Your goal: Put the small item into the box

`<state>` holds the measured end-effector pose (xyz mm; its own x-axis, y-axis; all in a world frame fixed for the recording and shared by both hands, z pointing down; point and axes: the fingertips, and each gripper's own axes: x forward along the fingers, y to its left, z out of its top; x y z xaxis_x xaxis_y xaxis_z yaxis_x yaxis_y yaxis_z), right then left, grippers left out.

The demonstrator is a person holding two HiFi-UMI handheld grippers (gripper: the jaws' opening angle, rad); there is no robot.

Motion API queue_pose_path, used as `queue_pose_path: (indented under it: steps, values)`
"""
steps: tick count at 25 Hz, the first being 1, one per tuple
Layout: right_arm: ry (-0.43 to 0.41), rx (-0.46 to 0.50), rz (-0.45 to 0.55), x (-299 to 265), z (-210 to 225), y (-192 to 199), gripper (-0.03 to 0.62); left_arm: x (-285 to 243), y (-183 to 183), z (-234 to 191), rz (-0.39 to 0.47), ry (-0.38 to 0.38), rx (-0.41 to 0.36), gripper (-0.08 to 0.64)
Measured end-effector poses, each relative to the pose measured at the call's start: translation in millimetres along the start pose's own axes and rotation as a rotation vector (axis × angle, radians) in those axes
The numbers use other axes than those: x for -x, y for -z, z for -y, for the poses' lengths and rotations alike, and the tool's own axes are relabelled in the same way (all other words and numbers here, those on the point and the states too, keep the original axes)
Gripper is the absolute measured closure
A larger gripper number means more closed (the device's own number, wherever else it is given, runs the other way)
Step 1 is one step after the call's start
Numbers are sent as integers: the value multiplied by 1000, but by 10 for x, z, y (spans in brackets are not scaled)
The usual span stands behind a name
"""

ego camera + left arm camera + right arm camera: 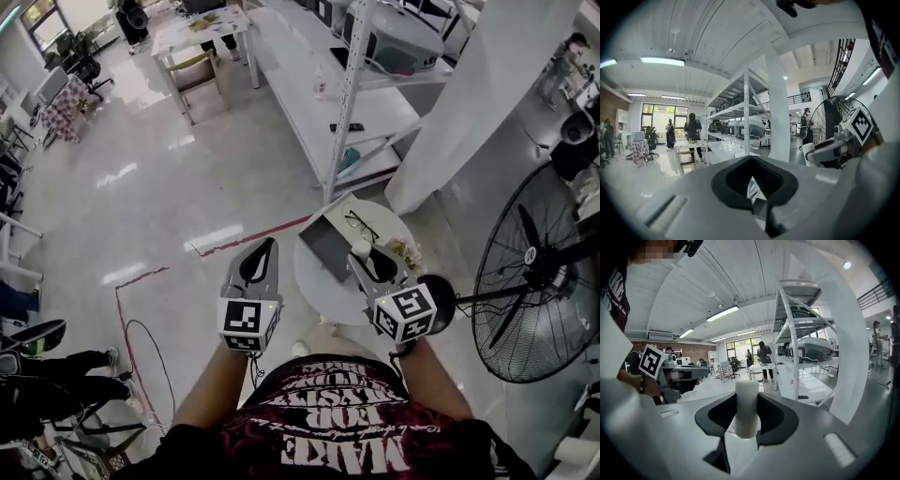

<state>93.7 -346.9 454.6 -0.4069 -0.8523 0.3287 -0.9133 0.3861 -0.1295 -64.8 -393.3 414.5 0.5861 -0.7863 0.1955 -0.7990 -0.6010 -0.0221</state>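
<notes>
White cylinder (747,408) upright, clamped in right gripper (372,265) above round table (319,295), left gripper (752,190) clenched on nothing, grey box (326,246) at table's left edge, glasses (361,225) near far edge.

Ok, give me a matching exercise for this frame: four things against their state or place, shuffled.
Things:
1. left gripper
2. right gripper
3. glasses
4. fan

States or places:
A. lying on the round table, beside the grey box
B. jaws together, nothing between
C. standing right of the table
D. shut on the white cylinder

Pairs: 1-B, 2-D, 3-A, 4-C
</notes>
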Motion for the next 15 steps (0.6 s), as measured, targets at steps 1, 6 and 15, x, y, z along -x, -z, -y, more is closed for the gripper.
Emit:
queue_pose_path:
  steps: [1, 6, 15]
  values:
    - [-2, -7, -10, -37, 55, 31, 430, -56, -11, 14, -1, 2, -1, 560]
    - [-6, -43, -62, -239, 349, 251, 430, -359, 30, 114, -20, 22, -11, 560]
    - [-22, -108, -242, -718, 745, 1037, 430, -621, 261, 54, -77, -11, 11, 560]
